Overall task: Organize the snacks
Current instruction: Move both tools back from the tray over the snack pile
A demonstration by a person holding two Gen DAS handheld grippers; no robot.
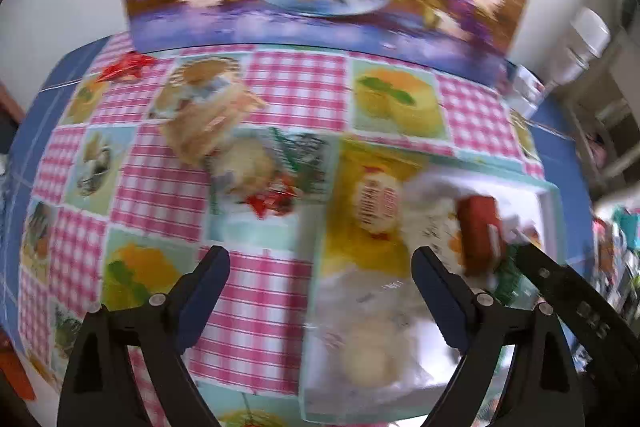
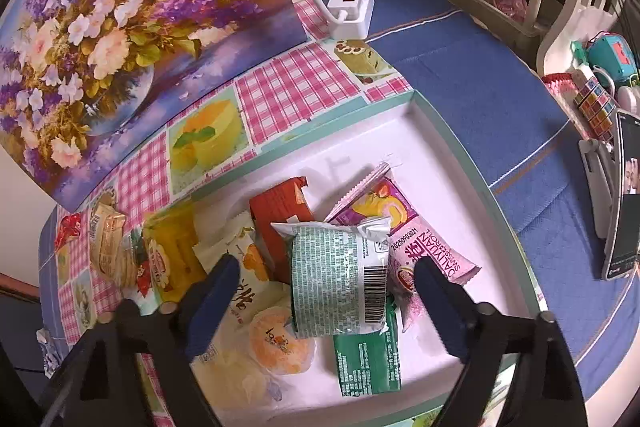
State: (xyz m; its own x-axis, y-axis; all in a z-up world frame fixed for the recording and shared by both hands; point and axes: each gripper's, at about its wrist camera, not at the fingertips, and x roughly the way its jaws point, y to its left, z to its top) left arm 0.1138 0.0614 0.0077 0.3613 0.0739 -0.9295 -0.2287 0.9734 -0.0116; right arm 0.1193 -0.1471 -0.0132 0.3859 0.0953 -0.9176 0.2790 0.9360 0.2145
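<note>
A white tray with a teal rim (image 2: pixel 444 163) holds several snack packs. A green-and-white pack (image 2: pixel 340 279) lies on top of the pile, between the fingers of my right gripper (image 2: pixel 326 269), which is open and not touching it. Around it are a pink Swiss-roll pack (image 2: pixel 412 227), a red-brown pack (image 2: pixel 280 223), a green pack (image 2: pixel 368 363) and an orange pastry (image 2: pixel 280 345). A yellow pack (image 2: pixel 176 251) lies at the tray's left edge. My left gripper (image 1: pixel 320 267) hangs open over the tablecloth beside the tray (image 1: pixel 536 189), in a blurred view. A tan pack (image 1: pixel 208 123) and a red candy (image 1: pixel 272 201) lie loose on the cloth.
A flower painting (image 2: pixel 120 27) leans against the wall behind the table. A white lamp base (image 2: pixel 352 11) stands at the back. A phone on a stand (image 2: pixel 624 195) and toys (image 2: pixel 600 67) sit at the right. Another red candy (image 1: pixel 124 67) lies at the far left.
</note>
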